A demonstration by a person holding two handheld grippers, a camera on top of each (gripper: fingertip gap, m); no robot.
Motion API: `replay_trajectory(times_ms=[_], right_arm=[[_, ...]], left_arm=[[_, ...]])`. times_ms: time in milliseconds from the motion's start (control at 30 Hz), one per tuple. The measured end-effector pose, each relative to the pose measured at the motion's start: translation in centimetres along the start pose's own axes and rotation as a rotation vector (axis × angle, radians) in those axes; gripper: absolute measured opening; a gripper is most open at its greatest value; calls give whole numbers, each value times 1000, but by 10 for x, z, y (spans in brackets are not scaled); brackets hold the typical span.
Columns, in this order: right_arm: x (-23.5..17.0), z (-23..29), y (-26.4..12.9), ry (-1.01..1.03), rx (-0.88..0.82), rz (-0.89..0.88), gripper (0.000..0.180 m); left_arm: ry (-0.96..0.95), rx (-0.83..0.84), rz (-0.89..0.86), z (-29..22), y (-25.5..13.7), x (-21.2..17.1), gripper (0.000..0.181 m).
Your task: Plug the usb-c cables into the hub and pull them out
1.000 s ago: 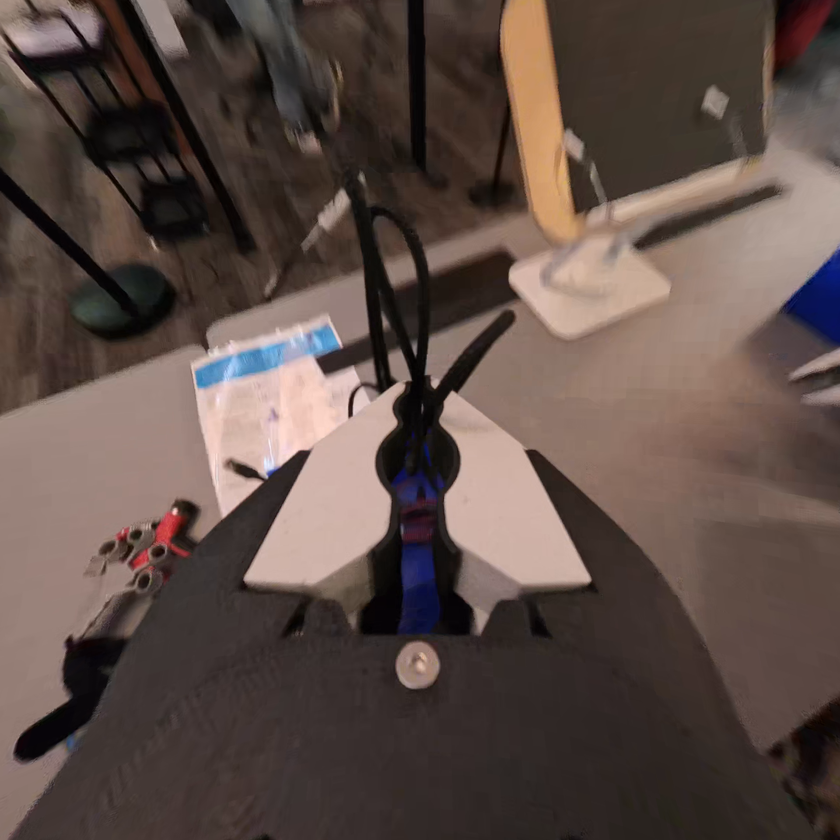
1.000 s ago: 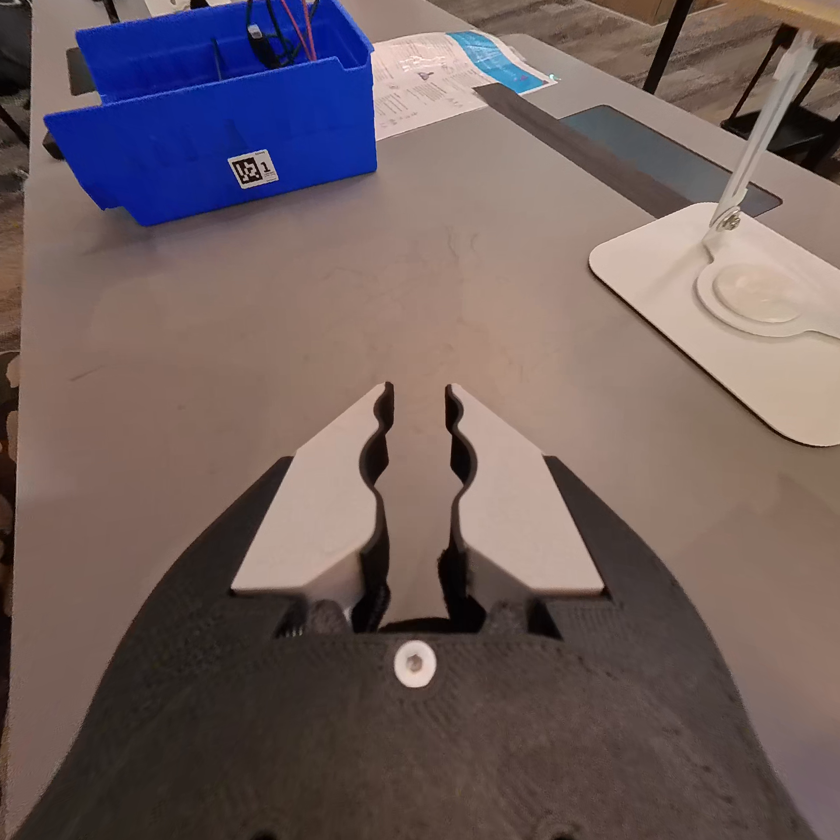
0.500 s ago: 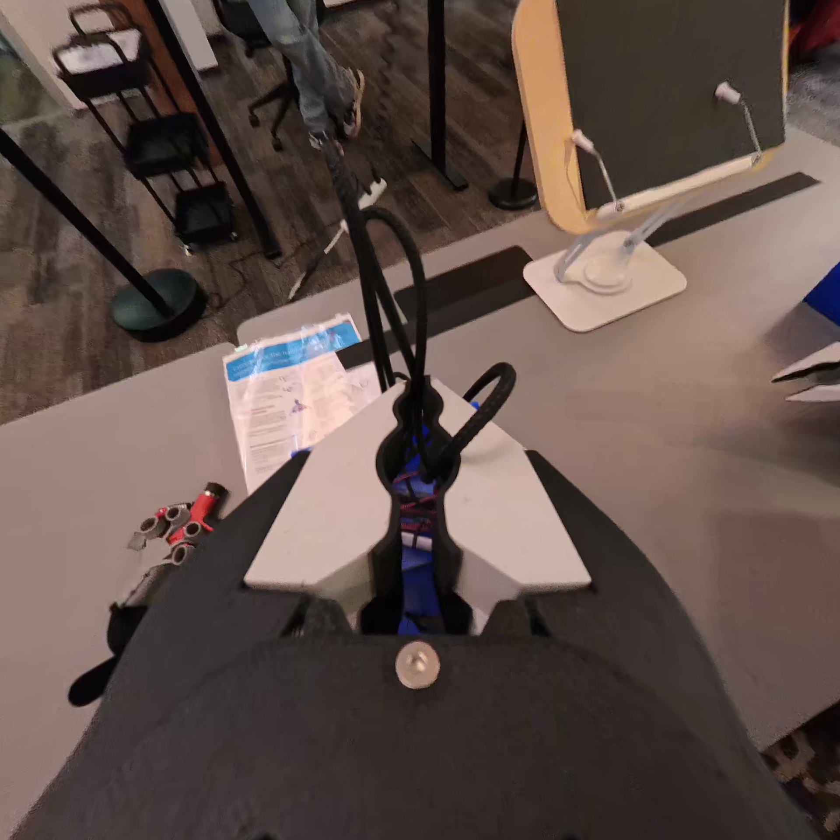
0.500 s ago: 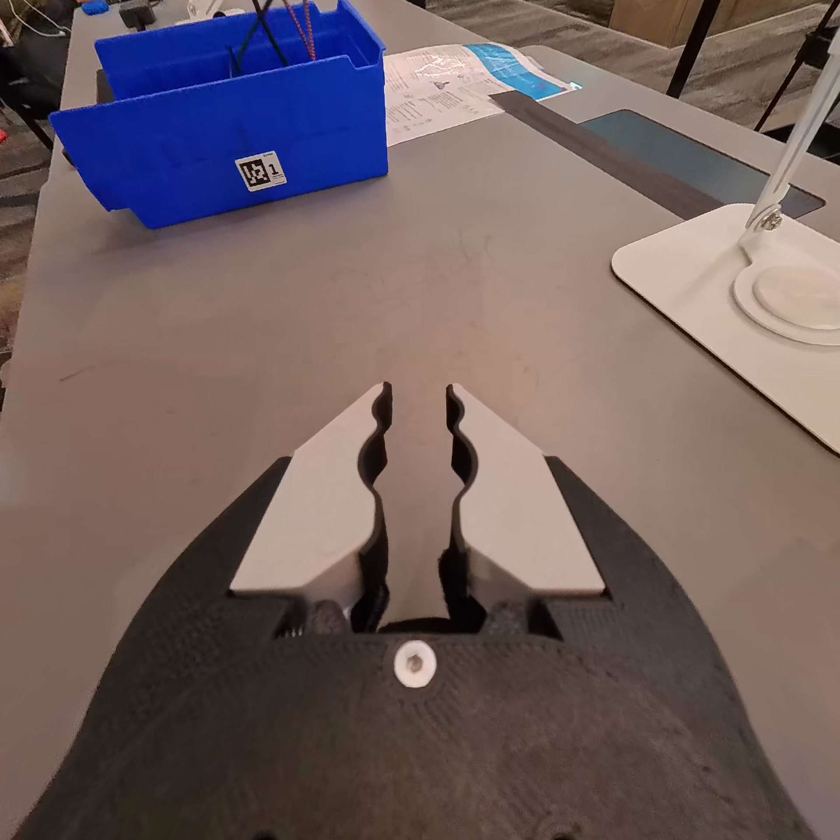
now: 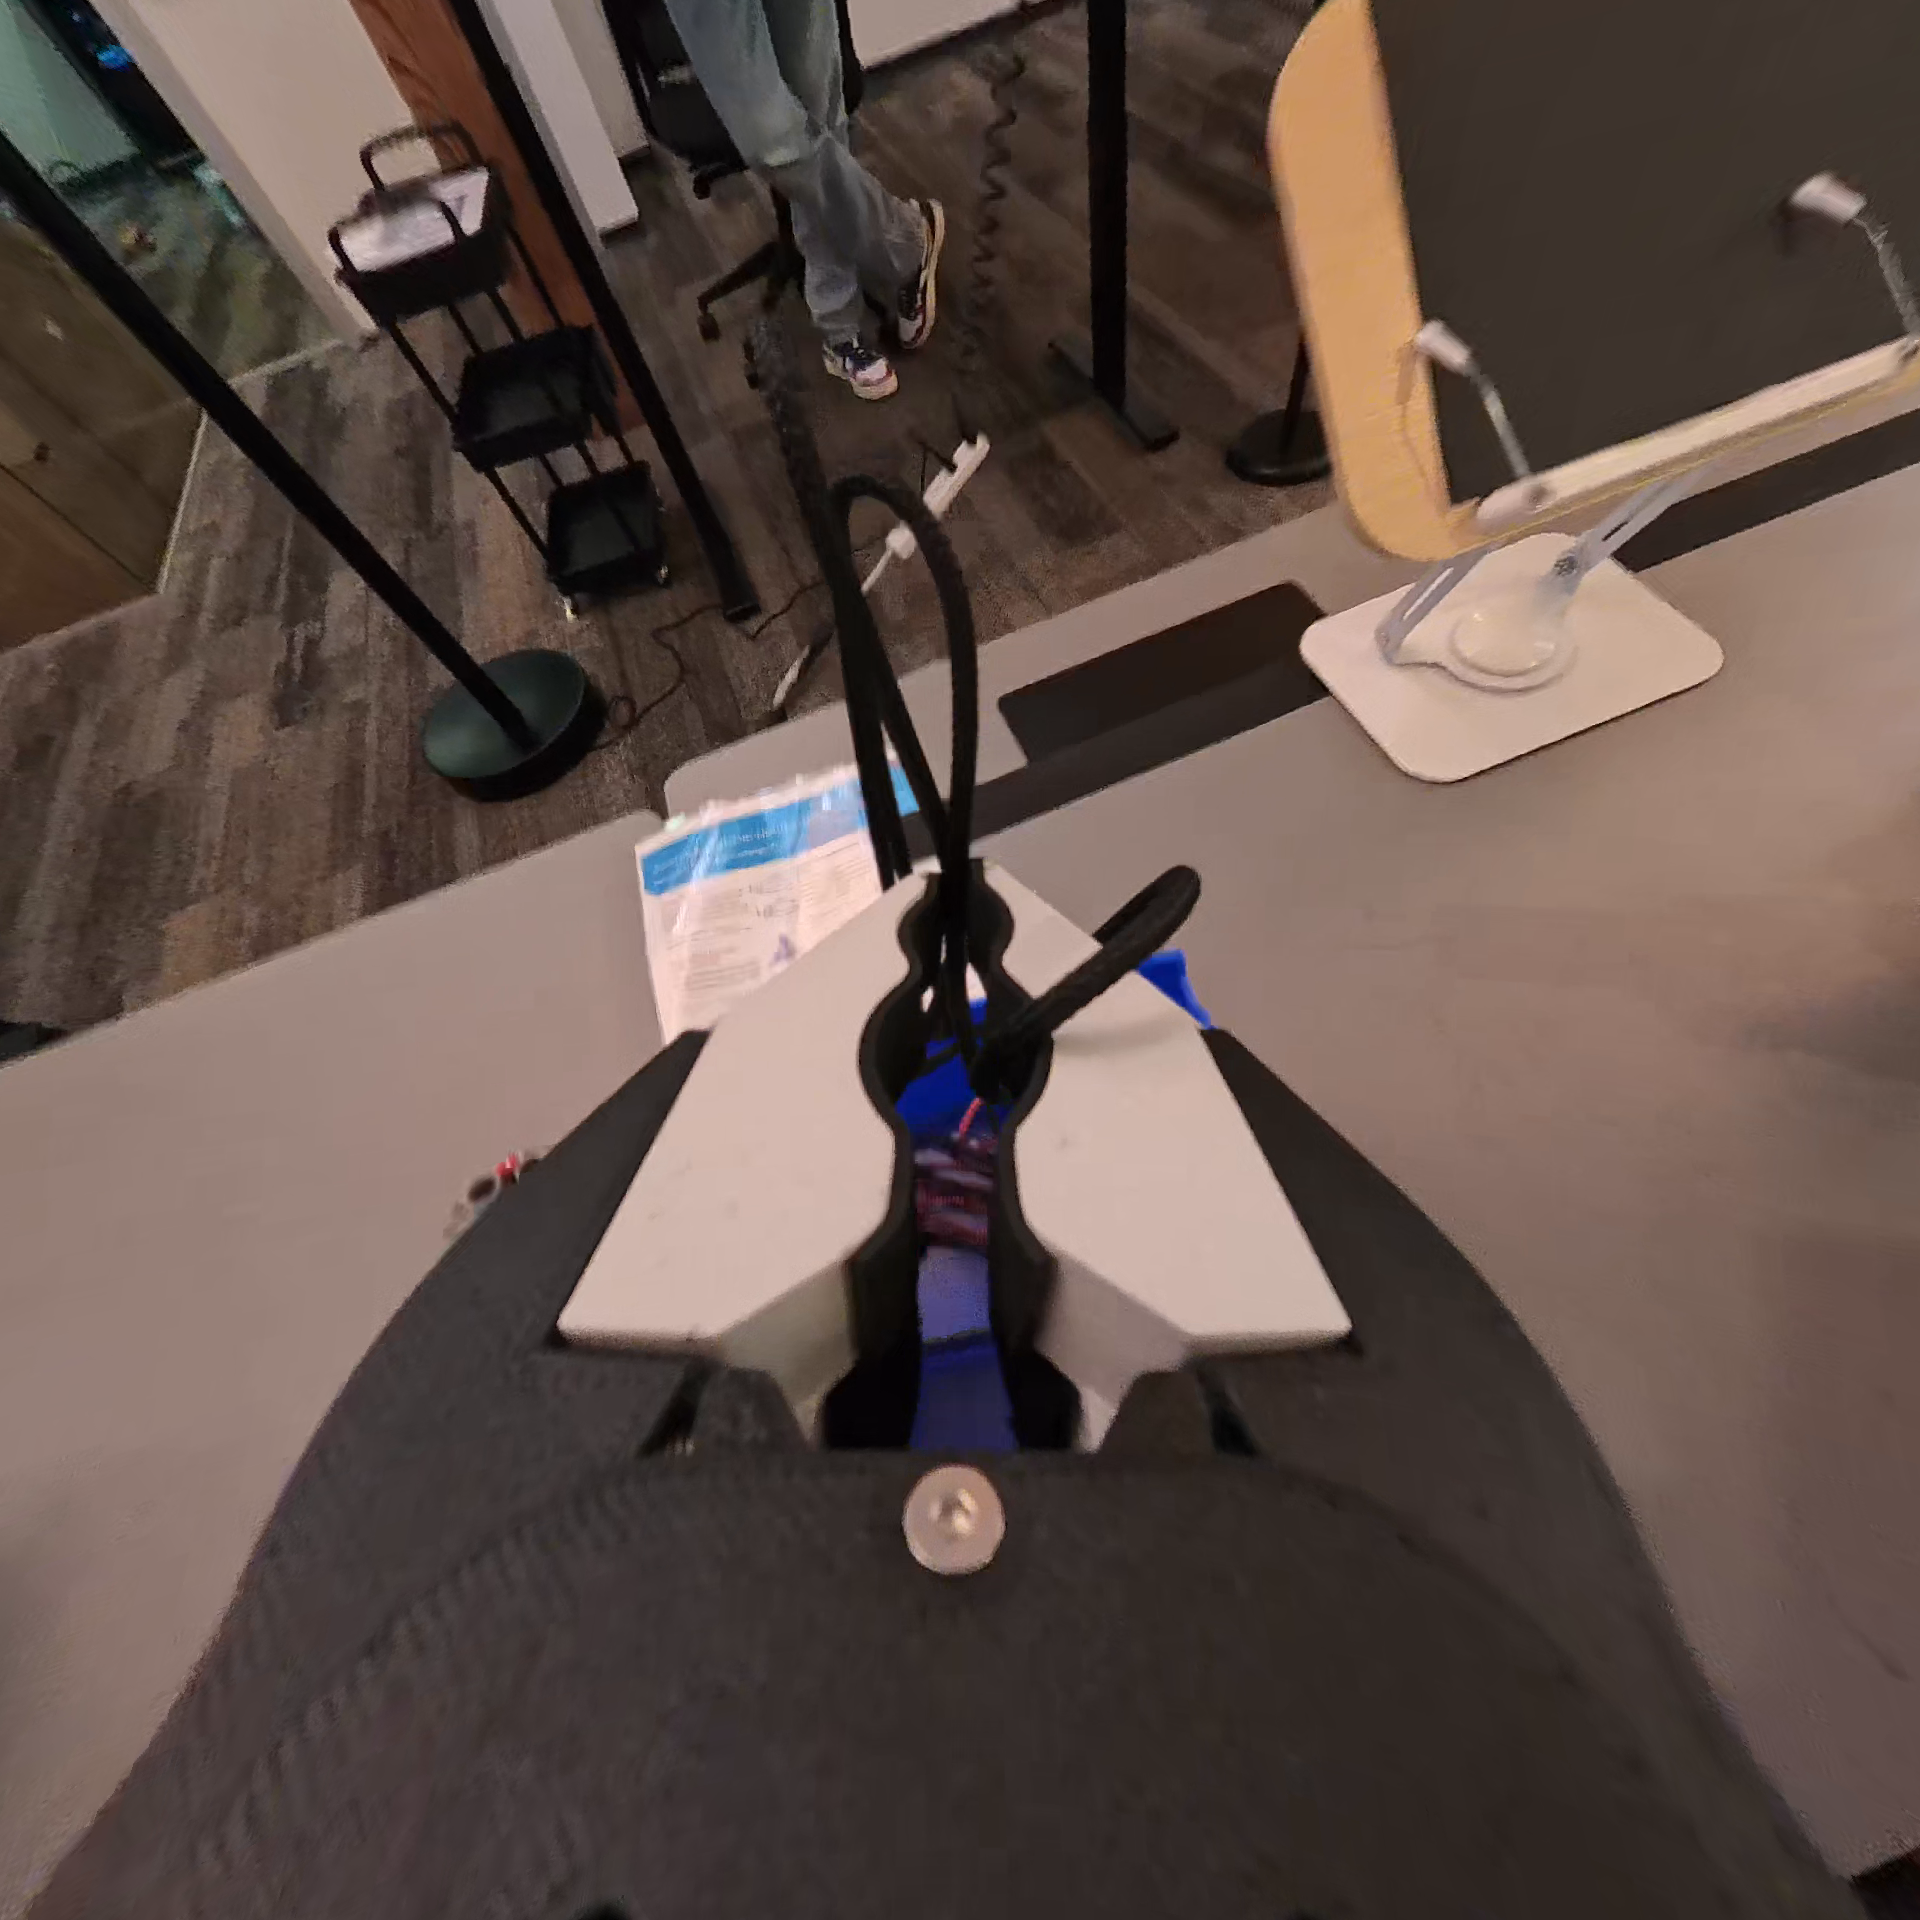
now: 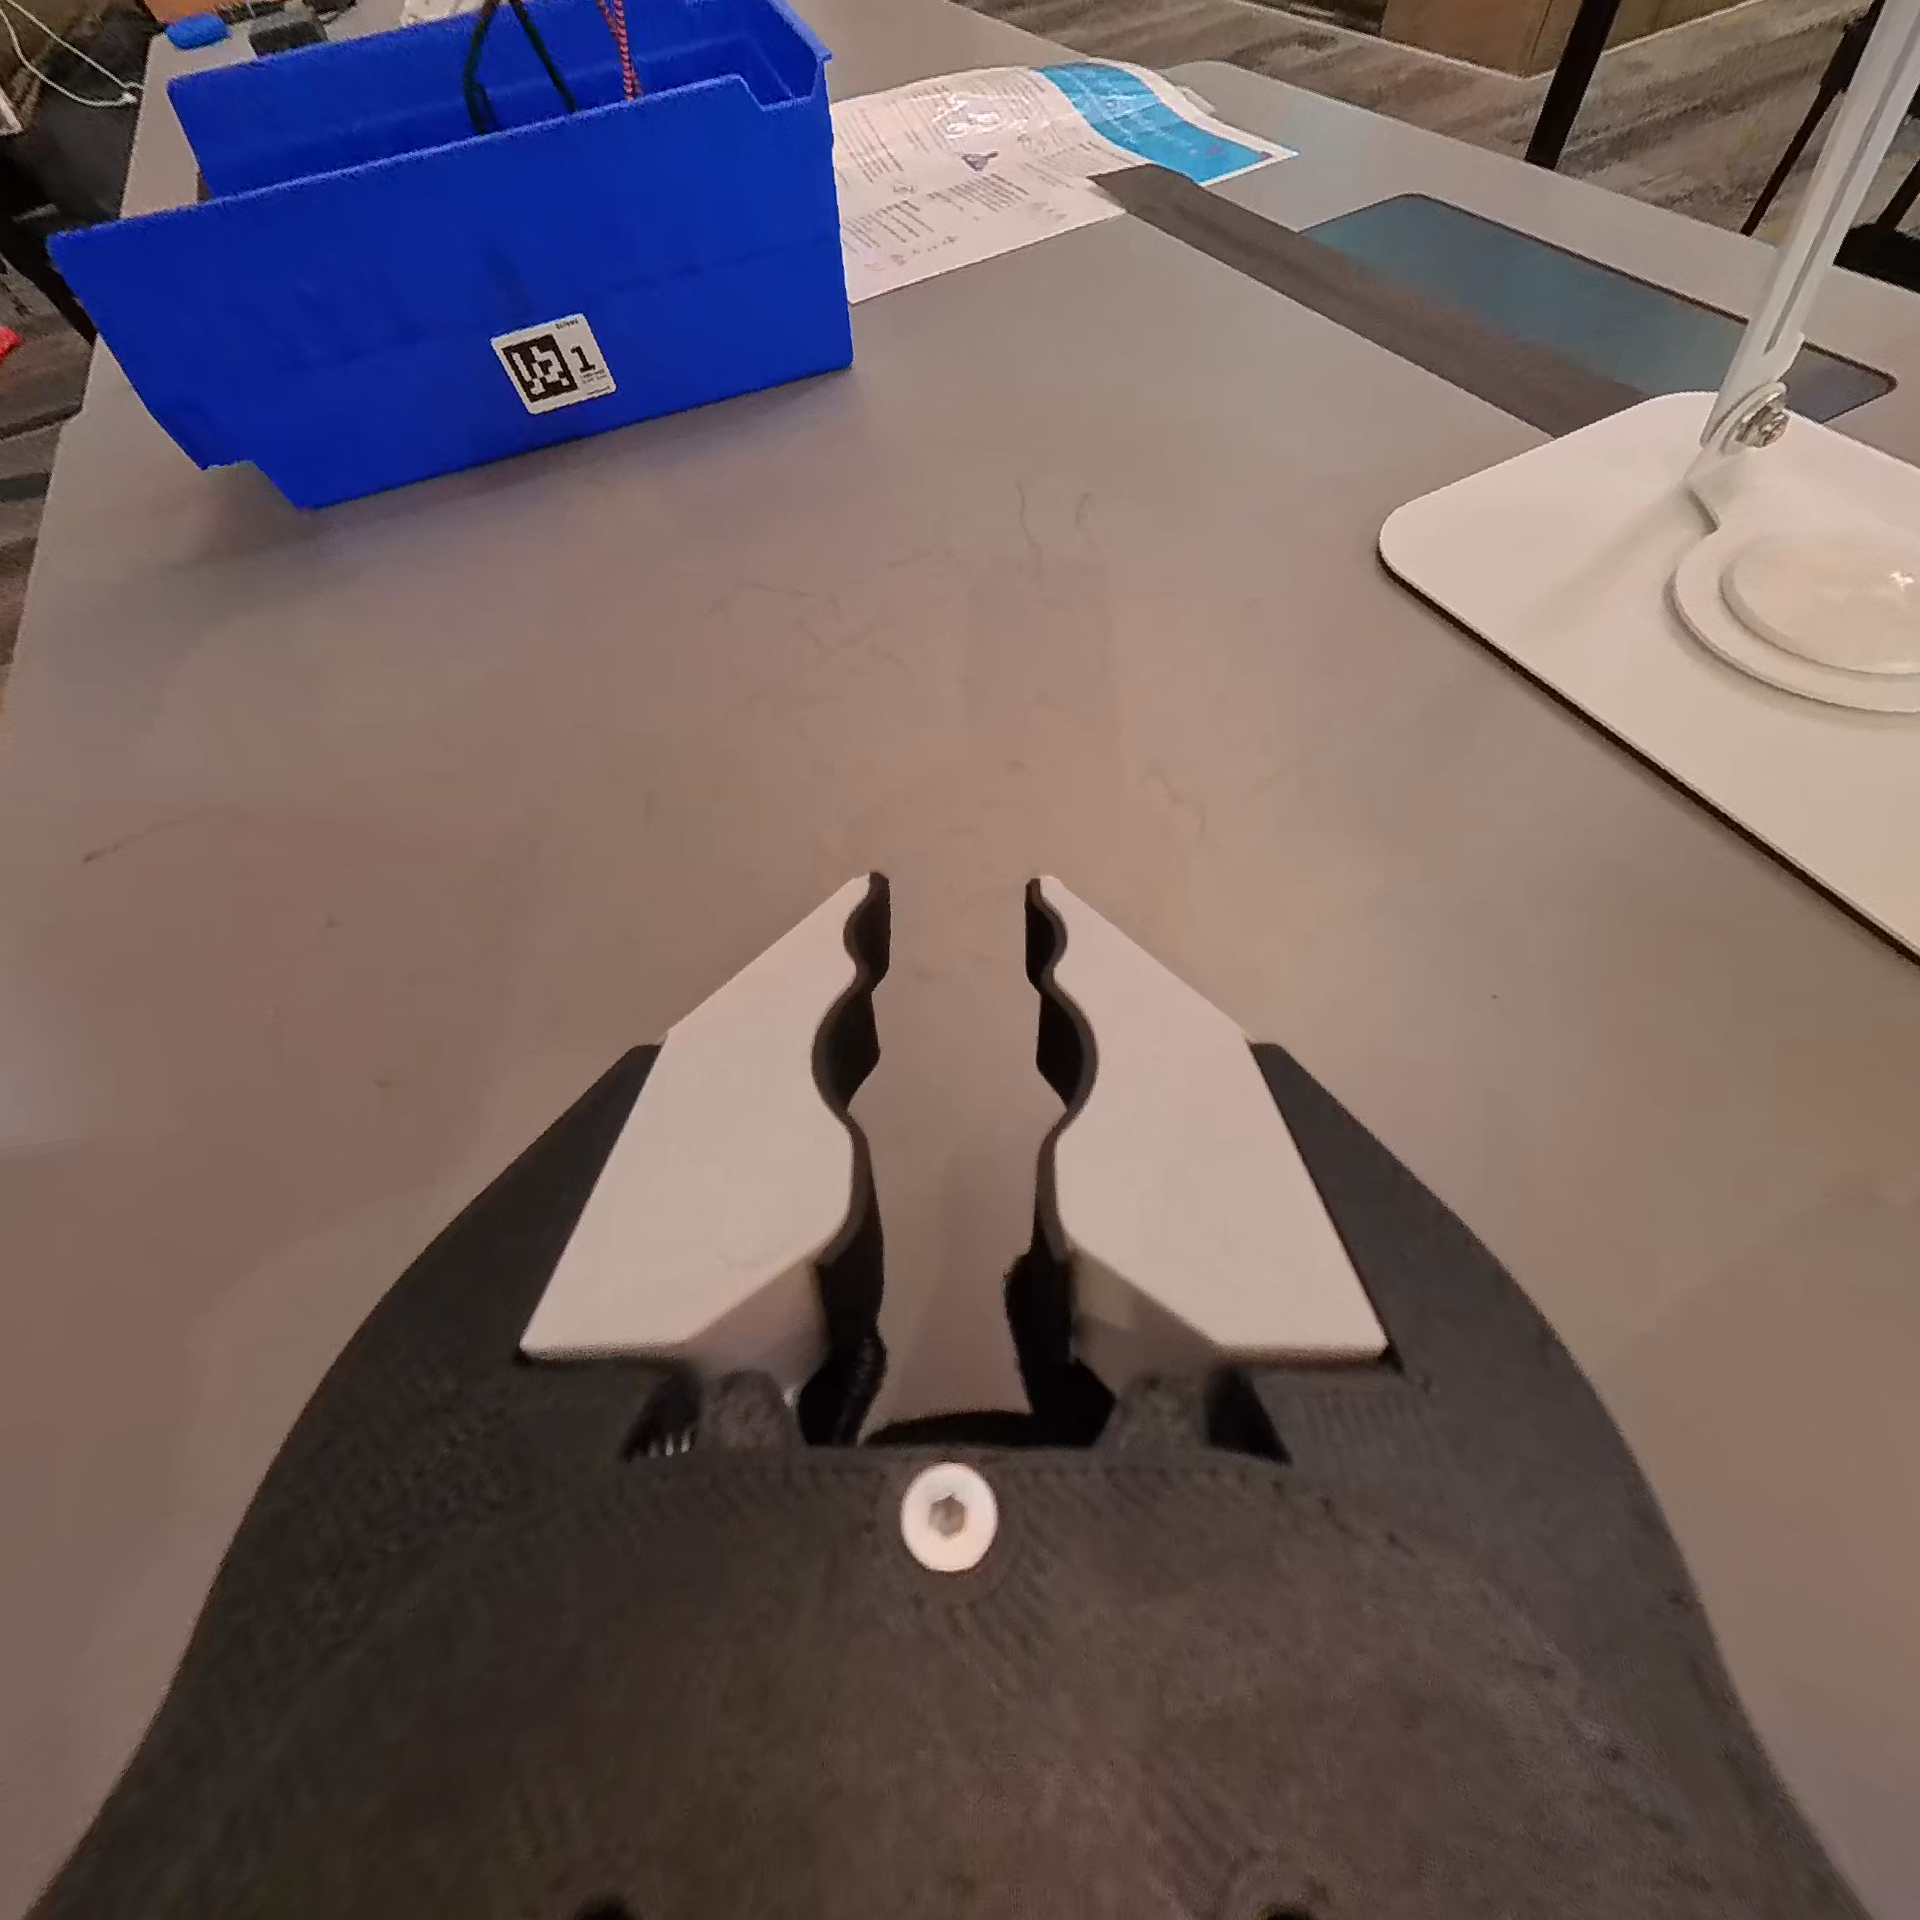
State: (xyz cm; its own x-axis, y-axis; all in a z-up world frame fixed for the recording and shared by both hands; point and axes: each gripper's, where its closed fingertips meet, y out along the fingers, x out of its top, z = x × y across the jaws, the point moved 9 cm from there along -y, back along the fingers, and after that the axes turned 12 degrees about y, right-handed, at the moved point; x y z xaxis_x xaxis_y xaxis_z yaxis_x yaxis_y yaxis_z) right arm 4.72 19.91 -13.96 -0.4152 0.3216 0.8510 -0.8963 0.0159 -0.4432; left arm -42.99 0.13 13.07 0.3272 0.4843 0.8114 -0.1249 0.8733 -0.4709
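My left gripper [image 5: 951, 904] is shut on black cables [image 5: 951, 665] that loop up out of its fingers. It hangs over the blue bin [image 5: 1169, 982], whose inside, with a red braided cable [image 5: 961, 1169], shows through the gap between the fingers. In the right wrist view the blue bin [image 6: 468, 312] stands at the far left of the grey table [image 6: 727, 675], with black and red cables [image 6: 540, 52] rising out of it. My right gripper [image 6: 956, 894] is open and empty, low over the middle of the table. No hub shows in either view.
A white lamp base [image 6: 1662, 623] stands at the right, also in the left wrist view [image 5: 1507, 675]. A printed sheet [image 6: 997, 156] lies behind the bin. A black strip [image 6: 1351, 281] crosses the table. A person's legs [image 5: 831, 208] and black stands are on the floor beyond. Left tips to right tips: about 50 centimeters.
My left gripper has risen and swung right with the black cables; the red connectors at the left have nearly left view. My right gripper has edged toward the bin, still open.
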Motion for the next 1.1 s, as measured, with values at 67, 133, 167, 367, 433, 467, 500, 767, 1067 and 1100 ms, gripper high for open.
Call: replay_trajectory(times_ms=[67,133,167,367,433,467,500,767,1067,1100], right_arm=[[0,0,0,-2,-3,2,24],[0,0,0,-5,-4,0,24],[0,0,0,-5,-5,1,24],[-3,-1,3,-1,-3,18,24],[-3,0,5,-3,-3,24,24],[-4,0,5,-3,-3,25,24],[-4,0,5,-3,-3,27,24],[-6,-1,6,-2,-8,42,25],[-7,-3,4,0,-17,43,25],[-7,-3,4,0,-18,45,25]], left_arm=[[-24,21,125,8,13,-30,0],[-75,34,182,17,20,-61,2],[-131,19,188,20,21,-75,2],[-249,-77,264,12,25,-128,3],[-253,-140,310,0,30,-138,3],[-251,-156,318,-4,31,-141,3],[-261,-171,315,-8,33,-143,3],[-275,-270,345,-38,65,-147,3],[-401,-282,385,-21,103,-158,39],[-404,-267,359,-18,101,-155,44]])
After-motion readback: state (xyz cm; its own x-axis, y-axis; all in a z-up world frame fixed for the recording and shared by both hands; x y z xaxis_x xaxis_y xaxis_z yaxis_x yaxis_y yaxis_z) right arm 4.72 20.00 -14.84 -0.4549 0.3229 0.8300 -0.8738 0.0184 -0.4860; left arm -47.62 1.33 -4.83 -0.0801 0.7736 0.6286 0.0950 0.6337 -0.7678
